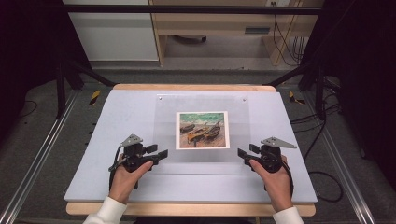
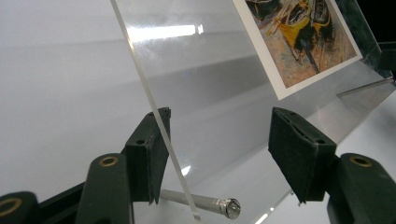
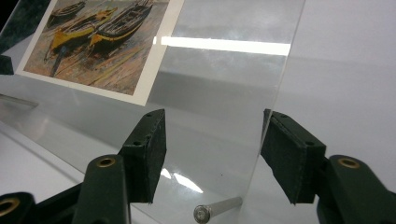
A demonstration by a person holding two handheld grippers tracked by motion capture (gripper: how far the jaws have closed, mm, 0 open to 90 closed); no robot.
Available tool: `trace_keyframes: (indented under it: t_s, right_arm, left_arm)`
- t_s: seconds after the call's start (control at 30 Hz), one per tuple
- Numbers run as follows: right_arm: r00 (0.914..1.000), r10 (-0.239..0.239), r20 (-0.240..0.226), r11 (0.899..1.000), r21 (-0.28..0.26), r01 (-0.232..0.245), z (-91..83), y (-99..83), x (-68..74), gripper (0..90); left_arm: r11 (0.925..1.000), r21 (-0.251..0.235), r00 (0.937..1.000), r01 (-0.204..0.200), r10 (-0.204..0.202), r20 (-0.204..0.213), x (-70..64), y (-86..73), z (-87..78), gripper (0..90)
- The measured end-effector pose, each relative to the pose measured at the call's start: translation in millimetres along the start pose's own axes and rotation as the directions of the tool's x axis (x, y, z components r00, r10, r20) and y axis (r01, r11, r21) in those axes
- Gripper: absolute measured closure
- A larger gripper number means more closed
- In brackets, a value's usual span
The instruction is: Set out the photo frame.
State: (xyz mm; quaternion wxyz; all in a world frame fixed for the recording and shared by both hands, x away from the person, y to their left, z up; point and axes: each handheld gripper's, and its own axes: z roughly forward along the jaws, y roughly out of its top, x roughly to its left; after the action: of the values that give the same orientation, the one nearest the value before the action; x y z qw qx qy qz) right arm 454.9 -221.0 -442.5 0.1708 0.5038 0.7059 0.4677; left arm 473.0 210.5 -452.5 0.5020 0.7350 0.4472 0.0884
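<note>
So the clear acrylic frame (image 1: 201, 133) sits mid-table on the pale blue mat (image 1: 116, 121), toward the far edge, with a painted print of boats (image 1: 202, 130) inside, white border all round. Metal standoff pins (image 2: 205, 204) stick out at its near corners. My left gripper (image 1: 161, 154) and right gripper (image 1: 243, 154) both hang released, each straddling a side edge near a near corner.
</note>
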Motion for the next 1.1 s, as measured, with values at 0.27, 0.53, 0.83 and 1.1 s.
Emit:
trace_keyframes:
  t_s: [0.27,0.53,0.83,1.1]
  right_arm:
    - [0.9999,-0.013,0.006,1.000,-0.003,0.013,-4.0,-2.3,1.4,44.6]
    - [0.9999,-0.016,0.006,1.000,-0.006,0.016,-7.3,-4.6,1.7,47.5]
    - [0.9997,-0.024,0.009,1.000,-0.001,0.024,-9.7,-5.1,2.9,49.1]
    - [0.9995,-0.019,0.025,1.000,-0.010,0.019,-12.0,-8.6,6.3,50.2]
  left_arm:
    - [0.9998,-0.006,0.9998,0.020,-0.020,-0.002,-1.0,-1.9,-2.9,41.8]
    - [0.9999,-0.005,0.9998,0.016,-0.016,-0.015,-4.3,-3.9,-5.0,42.8]
    - [0.9997,-0.011,0.9994,0.022,-0.022,-0.028,-7.2,-6.5,-6.6,43.4]
    - [0.9999,-0.005,0.9995,0.015,-0.015,-0.027,-7.8,-8.1,-8.9,45.0]
